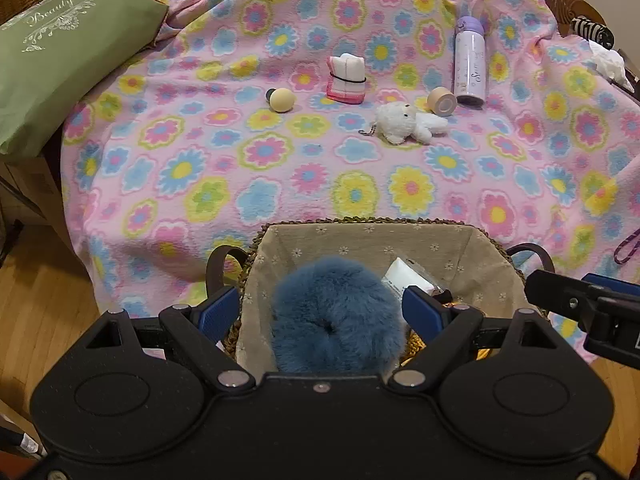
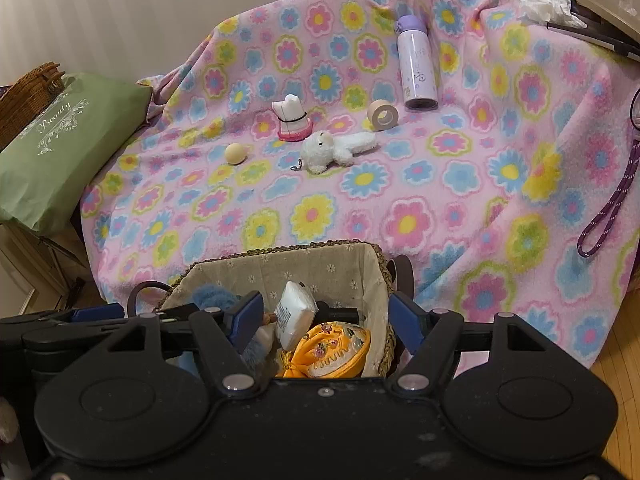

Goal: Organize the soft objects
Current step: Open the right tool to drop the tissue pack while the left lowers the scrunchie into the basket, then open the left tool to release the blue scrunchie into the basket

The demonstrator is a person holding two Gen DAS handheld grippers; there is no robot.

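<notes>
While the left gripper (image 1: 322,304) hangs over the basket (image 1: 372,232) at the lower middle of its view, we note its jaws wide, both blue pads clear of the blue puff (image 1: 336,316) that sits between them inside the liner. We judge the puff released, or very nearly so; to finish the step well we would lift straight up with the jaws held wide so no fur snags a pad.

Right gripper (image 2: 324,318): over the same basket, lower middle of its view, jaws partly apart, nothing pressed between the pads. Below it lie a white pack (image 2: 296,316) and an orange pouch (image 2: 328,350).

Soft items outstanding, on the blanket (image 1: 280,184):
- white plush (image 1: 404,122), centre right in the left view, with a small chain at its head end;
- folded cloth (image 1: 346,78), bound with a black band, upper centre.

Hard items, which we judge should stay out:
- purple bottle (image 1: 470,60), upper right;
- tape roll (image 1: 442,100), just beside the bottle and near the plush;
- cream ball (image 1: 282,99), left of the cloth.

Obstructions: the tape roll sits close to the plush's rear end, so a reach from the head side looks cleaner. Both grippers crowd the basket mouth; one should clear first. The basket's dark handles (image 1: 218,268) stand at each side. A green bag (image 1: 60,52) rests at the upper left and a purple cord (image 2: 612,200) at the right edge, both well apart from the work.
</notes>
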